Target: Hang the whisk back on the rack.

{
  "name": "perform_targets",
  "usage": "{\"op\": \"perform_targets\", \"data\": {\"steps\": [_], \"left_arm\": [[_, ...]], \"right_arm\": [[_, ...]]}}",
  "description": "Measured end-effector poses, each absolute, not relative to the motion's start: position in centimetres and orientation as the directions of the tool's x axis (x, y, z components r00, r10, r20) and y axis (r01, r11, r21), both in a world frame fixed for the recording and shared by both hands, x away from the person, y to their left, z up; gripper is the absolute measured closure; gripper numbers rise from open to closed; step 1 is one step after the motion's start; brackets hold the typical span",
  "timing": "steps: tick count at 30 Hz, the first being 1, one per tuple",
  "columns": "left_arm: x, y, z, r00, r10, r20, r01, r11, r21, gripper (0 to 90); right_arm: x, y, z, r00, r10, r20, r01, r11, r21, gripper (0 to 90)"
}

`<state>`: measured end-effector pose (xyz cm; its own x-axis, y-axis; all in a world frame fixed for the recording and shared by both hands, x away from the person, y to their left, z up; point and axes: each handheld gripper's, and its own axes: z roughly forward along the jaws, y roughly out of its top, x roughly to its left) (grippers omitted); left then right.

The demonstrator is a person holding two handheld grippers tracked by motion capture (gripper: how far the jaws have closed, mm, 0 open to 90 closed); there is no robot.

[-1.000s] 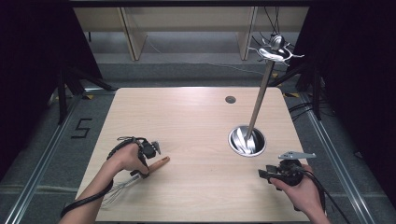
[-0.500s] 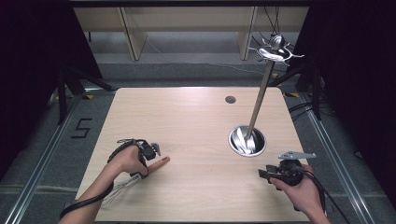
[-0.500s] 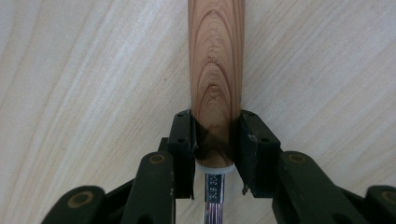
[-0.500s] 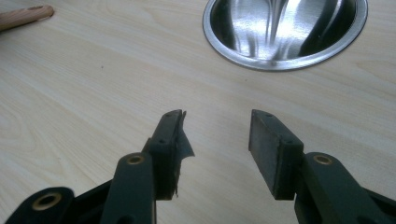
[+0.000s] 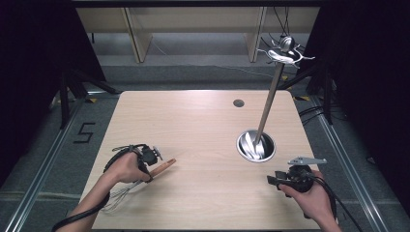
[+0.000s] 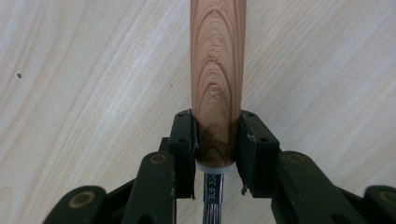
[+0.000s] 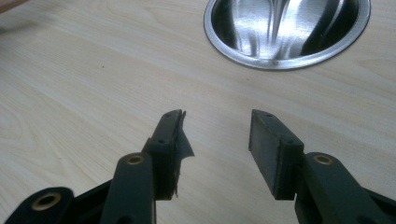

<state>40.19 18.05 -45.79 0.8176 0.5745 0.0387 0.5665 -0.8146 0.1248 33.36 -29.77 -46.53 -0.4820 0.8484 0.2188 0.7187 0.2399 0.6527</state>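
Whisk: lies near the front-left corner of the counter, wooden handle (image 5: 163, 166) pointing right toward the middle, wire loops (image 5: 117, 196) back under the person's left forearm
Counter (image 5: 193, 125): light wood, rectangular, small dark round hole (image 5: 238, 103) near the far edge, right of centre
Pole (image 5: 269, 104): metal, rises tilted from the bowl up to a branched shiny fitting (image 5: 284, 52) past the counter's far-right corner
Bowl (image 5: 255, 145): round, steel, shiny, sits right of centre; its rim is at the top of the right gripper view (image 7: 285, 32)
Left tongs (image 5: 151, 160): clamped on the whisk handle near its wire end; in the left gripper view the two black pads press both sides of the wood (image 6: 217, 79), metal ferrule (image 6: 213, 189) just below between the jaws
Right tongs (image 5: 271, 180): held low near the front-right corner, well apart from the whisk, just in front of the bowl; jaws spread with bare counter between them (image 7: 217, 137), nothing held
Left pad of right tongs (image 7: 180, 137): rubber facing torn, a flap sticks out
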Motion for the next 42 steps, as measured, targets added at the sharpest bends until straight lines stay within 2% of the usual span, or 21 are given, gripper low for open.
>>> {"op": "perform_targets", "data": {"steps": [2,3,8,9,12,13,15,17,22,23,25,26,29,30,32,33,41,42], "left_arm": [[40.1,18.2,-45.5,0.815,0.578,0.031,0.569,-0.811,0.137,68.4],[40.0,18.3,-45.2,0.812,0.583,0.03,0.572,-0.804,0.162,68.3],[39.6,18.5,-44.3,0.805,0.591,0.043,0.57,-0.792,0.219,68.4],[39.4,18.7,-43.7,0.795,0.605,0.047,0.574,-0.775,0.264,68.4],[39.2,18.9,-43.0,0.796,0.603,0.048,0.564,-0.768,0.303,68.4],[39.0,19.1,-42.4,0.786,0.617,0.042,0.568,-0.747,0.347,68.4],[39.0,19.2,-42.1,0.785,0.618,0.038,0.567,-0.742,0.358,68.4],[38.7,19.4,-41.4,0.762,0.647,0.033,0.573,-0.697,0.432,68.5],[38.4,19.8,-40.7,0.743,0.67,0.004,0.577,-0.643,0.503,68.5],[38.2,20.1,-40.5,0.731,0.682,0.0,0.564,-0.605,0.561,68.5],[38.0,20.3,-40.2,0.726,0.688,-0.012,0.562,-0.582,0.587,68.5],[37.9,20.4,-40.1,0.733,0.68,-0.004,0.549,-0.587,0.595,68.5],[37.6,20.5,-39.9,0.725,0.688,-0.023,0.553,-0.562,0.615,68.5],[37.5,20.5,-39.9,0.721,0.692,-0.018,0.546,-0.552,0.63,68.5],[37.4,20.6,-39.7,0.738,0.674,-0.022,0.535,-0.566,0.628,68.5],[37.3,20.7,-39.7,0.735,0.678,-0.034,0.528,-0.54,0.656,68.5],[36.6,20.7,-38.9,0.712,0.702,-0.025,0.483,-0.463,0.743,68.6],[36.6,20.7,-38.9,0.712,0.702,-0.025,0.483,-0.463,0.743,68.6]], "right_arm": [[33.5,-30.0,-46.7,-0.512,0.838,0.187,0.686,0.267,0.677,55.3],[33.2,-29.6,-46.5,-0.466,0.85,0.246,0.736,0.218,0.641,55.3],[33.3,-29.7,-46.5,-0.471,0.848,0.241,0.73,0.222,0.646,55.3],[33.3,-29.7,-46.5,-0.469,0.849,0.242,0.732,0.221,0.644,55.3],[33.2,-29.7,-46.5,-0.466,0.85,0.243,0.733,0.218,0.644,55.3],[33.2,-29.6,-46.4,-0.462,0.852,0.247,0.738,0.215,0.64,55.3],[33.2,-29.6,-46.4,-0.459,0.853,0.25,0.741,0.212,0.638,55.3],[33.2,-29.6,-46.4,-0.459,0.853,0.25,0.74,0.211,0.638,55.3],[33.2,-29.7,-46.5,-0.468,0.849,0.245,0.729,0.214,0.651,55.3],[33.3,-29.7,-46.5,-0.467,0.848,0.249,0.732,0.213,0.647,55.3],[33.2,-29.6,-46.4,-0.447,0.856,0.259,0.749,0.199,0.632,55.3],[33.4,-29.9,-46.5,-0.485,0.847,0.216,0.71,0.238,0.663,55.3],[33.2,-29.6,-46.4,-0.464,0.85,0.251,0.735,0.211,0.645,55.3],[33.4,-29.9,-46.5,-0.487,0.847,0.213,0.708,0.24,0.664,55.3],[33.4,-29.9,-46.5,-0.486,0.848,0.211,0.708,0.24,0.664,55.3],[33.3,-29.9,-46.4,-0.481,0.852,0.209,0.71,0.239,0.662,55.3],[33.4,-29.9,-46.5,-0.486,0.848,0.211,0.707,0.24,0.665,55.2],[33.2,-29.7,-46.4,-0.467,0.85,0.243,0.729,0.215,0.65,55.2]]}}
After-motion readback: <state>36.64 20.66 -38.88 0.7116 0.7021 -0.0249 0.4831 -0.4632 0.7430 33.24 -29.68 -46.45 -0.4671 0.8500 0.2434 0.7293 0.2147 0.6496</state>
